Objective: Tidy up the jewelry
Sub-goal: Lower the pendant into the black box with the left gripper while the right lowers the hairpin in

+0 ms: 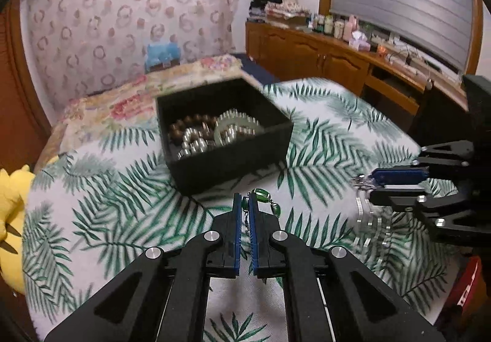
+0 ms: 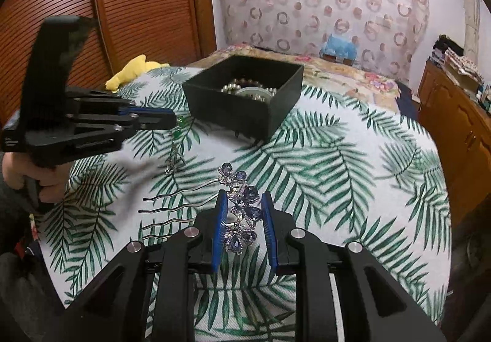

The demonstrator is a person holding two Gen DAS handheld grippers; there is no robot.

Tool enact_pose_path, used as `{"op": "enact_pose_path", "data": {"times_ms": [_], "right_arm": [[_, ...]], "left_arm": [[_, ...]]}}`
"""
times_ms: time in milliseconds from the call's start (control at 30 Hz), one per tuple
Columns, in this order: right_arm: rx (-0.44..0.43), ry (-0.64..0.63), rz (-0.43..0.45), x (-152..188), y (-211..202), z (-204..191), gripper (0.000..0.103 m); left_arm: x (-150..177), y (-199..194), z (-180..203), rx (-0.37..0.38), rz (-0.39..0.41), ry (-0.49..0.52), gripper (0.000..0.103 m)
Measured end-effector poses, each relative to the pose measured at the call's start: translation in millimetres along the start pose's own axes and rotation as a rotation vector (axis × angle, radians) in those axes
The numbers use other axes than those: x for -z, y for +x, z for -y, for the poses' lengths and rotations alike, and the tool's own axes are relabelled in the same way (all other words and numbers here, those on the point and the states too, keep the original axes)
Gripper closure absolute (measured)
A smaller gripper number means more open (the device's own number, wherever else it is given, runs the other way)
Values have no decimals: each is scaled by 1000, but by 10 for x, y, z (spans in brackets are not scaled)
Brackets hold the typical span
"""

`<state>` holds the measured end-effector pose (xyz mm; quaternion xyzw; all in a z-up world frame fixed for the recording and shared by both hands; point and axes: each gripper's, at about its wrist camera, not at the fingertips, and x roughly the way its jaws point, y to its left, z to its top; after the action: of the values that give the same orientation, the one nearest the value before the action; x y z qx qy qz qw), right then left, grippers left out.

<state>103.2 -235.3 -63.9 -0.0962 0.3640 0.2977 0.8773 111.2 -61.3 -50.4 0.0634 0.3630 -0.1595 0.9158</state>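
Crosswise in the right tongs (image 2: 244,219) sits the blue-stone hair comb (image 2: 242,213), pinched at its jewelled bar, which runs along the fingers toward the black box (image 2: 245,96); its wavy prongs point left. Left tongs (image 1: 244,207), pressed together, pinch the green bead bracelet (image 1: 260,196), whose chain dangles above the leaf-print bed cover (image 1: 322,139). Beaded jewelry (image 1: 211,130) fills the box just ahead.

The left gripper (image 1: 244,204) is clamped on a green-beaded chain bracelet (image 1: 260,199) above the palm-leaf-printed bedspread (image 1: 322,139). Beyond it, toward the bedspread's far edge, an open black square box (image 1: 225,130) holds bead bracelets. The right gripper (image 1: 365,188), near the right edge, grips a silver-pronged hair comb (image 1: 369,219).
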Motion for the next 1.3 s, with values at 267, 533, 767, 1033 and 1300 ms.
{"op": "enact_pose_path", "data": {"times_ms": [267, 533, 767, 1033, 1300], "right_arm": [[36, -6, 44, -309, 37, 106, 78], [80, 18, 68, -564, 93, 284, 78], [115, 21, 85, -738, 101, 389, 78], [130, 29, 89, -850, 143, 453, 78], [137, 48, 84, -893, 198, 510, 78]], "left_arm": [[-251, -232, -99, -30, 77, -3, 99], [-520, -171, -304, -43, 89, -40, 99], [-751, -72, -372, -77, 94, -40, 99], [-848, 111, -379, -92, 73, -48, 99], [-875, 278, -464, -101, 51, -94, 96]]}}
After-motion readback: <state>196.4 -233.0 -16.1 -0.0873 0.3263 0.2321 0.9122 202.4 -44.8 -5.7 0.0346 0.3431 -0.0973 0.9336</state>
